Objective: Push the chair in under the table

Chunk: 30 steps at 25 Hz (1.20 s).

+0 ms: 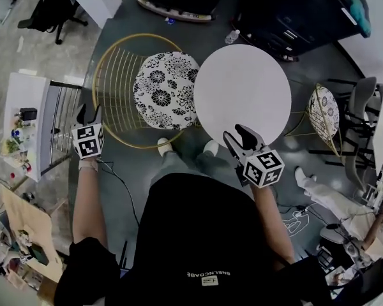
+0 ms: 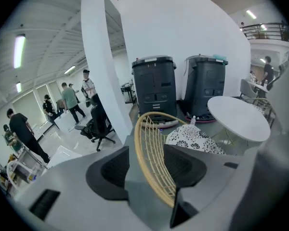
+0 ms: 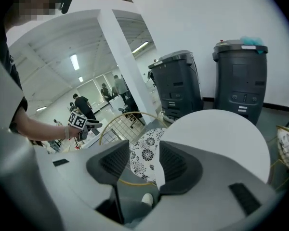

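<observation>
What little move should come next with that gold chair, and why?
Probably set the left gripper against the chair's gold back rim and nudge it toward the table. Its jaws stand open with nothing gripped, and the floral seat shows almost wholly beside the tabletop, only its edge tucked under.

Count on inspection: one round desk [image 1: 242,88]. Two wire chairs: near chair [image 1: 166,81], far chair [image 1: 323,110]. Two bins: left bin [image 2: 154,83], right bin [image 2: 205,81]. One bottle [image 1: 232,36]. Two tools: left tool [image 1: 89,112], right tool [image 1: 238,134].
</observation>
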Each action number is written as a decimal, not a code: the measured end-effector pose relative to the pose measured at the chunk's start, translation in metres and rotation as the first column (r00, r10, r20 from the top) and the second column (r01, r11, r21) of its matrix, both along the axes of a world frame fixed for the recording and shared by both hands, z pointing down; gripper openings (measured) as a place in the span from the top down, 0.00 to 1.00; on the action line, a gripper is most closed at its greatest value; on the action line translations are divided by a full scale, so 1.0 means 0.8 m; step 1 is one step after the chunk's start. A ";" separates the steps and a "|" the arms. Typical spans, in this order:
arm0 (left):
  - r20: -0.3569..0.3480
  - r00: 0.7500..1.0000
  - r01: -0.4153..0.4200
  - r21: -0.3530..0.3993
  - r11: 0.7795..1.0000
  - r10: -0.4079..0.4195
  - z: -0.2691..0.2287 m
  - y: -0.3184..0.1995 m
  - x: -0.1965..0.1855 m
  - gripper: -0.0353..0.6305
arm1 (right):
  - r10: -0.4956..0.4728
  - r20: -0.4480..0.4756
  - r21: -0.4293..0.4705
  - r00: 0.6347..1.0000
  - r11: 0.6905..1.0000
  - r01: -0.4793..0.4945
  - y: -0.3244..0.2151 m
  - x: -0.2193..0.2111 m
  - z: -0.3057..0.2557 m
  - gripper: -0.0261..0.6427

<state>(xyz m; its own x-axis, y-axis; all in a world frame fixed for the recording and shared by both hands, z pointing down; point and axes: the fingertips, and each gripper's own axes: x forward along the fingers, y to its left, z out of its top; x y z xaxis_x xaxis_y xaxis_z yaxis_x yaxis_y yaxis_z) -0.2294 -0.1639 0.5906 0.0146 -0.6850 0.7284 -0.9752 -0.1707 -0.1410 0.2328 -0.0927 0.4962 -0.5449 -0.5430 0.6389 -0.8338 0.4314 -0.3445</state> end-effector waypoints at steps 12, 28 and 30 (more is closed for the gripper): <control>-0.231 0.951 -0.126 0.315 0.941 0.204 -0.235 0.049 0.230 0.62 | -0.161 0.093 0.265 0.983 0.955 0.131 -0.023 -0.031 -0.142 0.67; -0.403 0.777 -0.233 0.529 0.816 0.484 -0.404 0.094 0.460 0.68 | -0.245 0.234 0.515 0.941 0.852 0.094 -0.001 -0.044 -0.293 0.78; -0.410 0.770 -0.238 0.527 0.816 0.489 -0.402 0.102 0.469 0.70 | -0.253 0.239 0.525 0.938 0.846 0.094 0.005 -0.044 -0.295 0.78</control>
<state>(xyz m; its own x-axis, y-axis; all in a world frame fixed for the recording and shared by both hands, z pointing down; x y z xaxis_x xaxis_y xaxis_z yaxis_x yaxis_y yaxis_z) 0.1460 -0.0827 0.2687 0.6052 -0.7766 0.1752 -0.7939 -0.5726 0.2046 0.1973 -0.0887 0.2605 -0.7759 -0.6217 0.1070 -0.6259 0.7373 -0.2544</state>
